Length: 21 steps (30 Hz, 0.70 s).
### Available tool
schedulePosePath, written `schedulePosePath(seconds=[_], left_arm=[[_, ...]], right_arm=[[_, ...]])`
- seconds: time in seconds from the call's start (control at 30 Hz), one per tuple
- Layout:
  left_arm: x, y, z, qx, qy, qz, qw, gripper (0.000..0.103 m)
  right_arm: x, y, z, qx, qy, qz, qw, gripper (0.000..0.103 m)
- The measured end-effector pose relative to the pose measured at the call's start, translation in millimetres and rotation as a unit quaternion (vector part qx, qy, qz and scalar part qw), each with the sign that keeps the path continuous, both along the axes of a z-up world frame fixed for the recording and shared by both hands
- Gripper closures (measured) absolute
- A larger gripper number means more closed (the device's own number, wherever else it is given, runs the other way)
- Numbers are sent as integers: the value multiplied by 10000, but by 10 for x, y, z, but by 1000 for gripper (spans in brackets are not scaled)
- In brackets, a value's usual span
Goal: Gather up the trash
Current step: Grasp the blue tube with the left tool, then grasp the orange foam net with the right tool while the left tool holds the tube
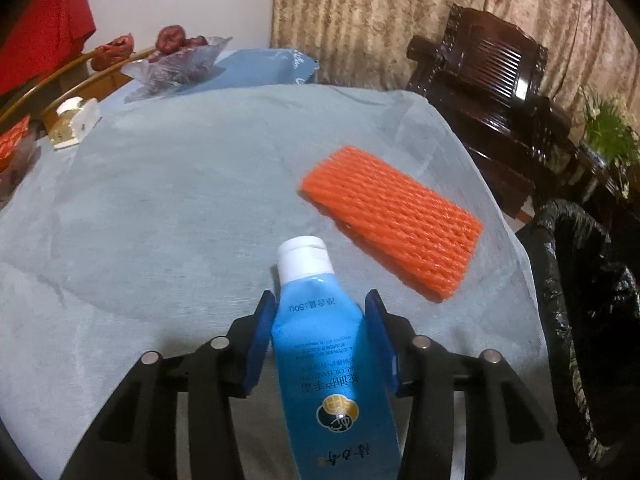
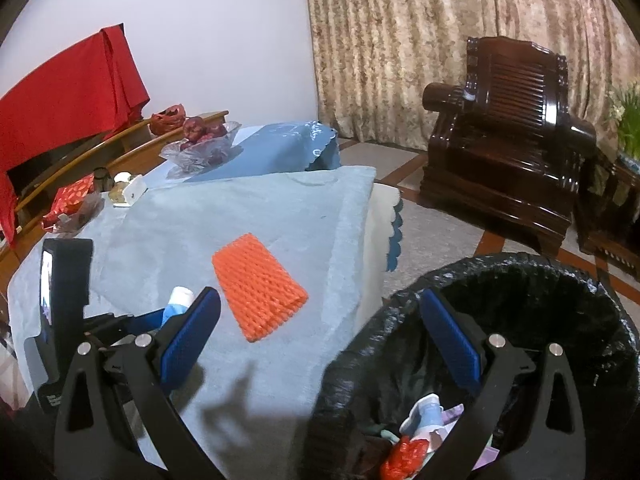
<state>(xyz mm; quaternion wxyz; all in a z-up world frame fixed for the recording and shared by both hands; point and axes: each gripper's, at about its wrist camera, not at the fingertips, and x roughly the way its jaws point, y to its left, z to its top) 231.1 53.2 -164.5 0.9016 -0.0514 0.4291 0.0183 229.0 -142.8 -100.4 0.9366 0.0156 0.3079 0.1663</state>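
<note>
- one blue squeeze tube [image 1: 320, 344] with a white flip cap [image 1: 305, 258], soft glossy plastic, flat at the crimped end and narrowing to the cap. it lies on the table between the left gripper [image 1: 320, 304] pads, cap pointing away from the camera
- left gripper: the left pad touches the tube's side, the right pad looks just shy of it, so i can't tell if it's truly clamped
- one orange foam net sleeve [image 1: 394, 220], flattened into a rectangle with a ribbed, woven-looking mesh, lying on the cloth just beyond the tube and to its right
- one pale blue cloth [image 1: 180, 200] over the table, soft and slightly fuzzy, a bit wrinkled
- right gripper [image 2: 320, 336]: two blue ridged pads spread wide apart, nothing between them, hanging over the table edge and the bin rim
- one round bin [image 2: 560, 280] lined with a crinkly shiny black bag, beside the table; a few bits inside, including something red [image 2: 404, 454] and some pale wrappers
- one dark carved wooden armchair [image 2: 508, 140], glossy, slatted back, before the patterned curtain [image 2: 400, 40]
- one clear plastic bowl [image 2: 204, 148] of dark red fruit at the far end
</note>
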Motion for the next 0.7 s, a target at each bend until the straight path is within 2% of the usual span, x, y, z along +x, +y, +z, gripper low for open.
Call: schedulePosePath(seconds=[0.4, 0.7], left_arm=[[-43, 538, 244, 288, -333, 383, 9983, 57], [103, 868, 229, 427, -369, 570, 9968, 57]], right_arm=[[236, 520, -12, 99, 33, 328, 9994, 6], [587, 895, -285, -53, 369, 344, 9987, 6]])
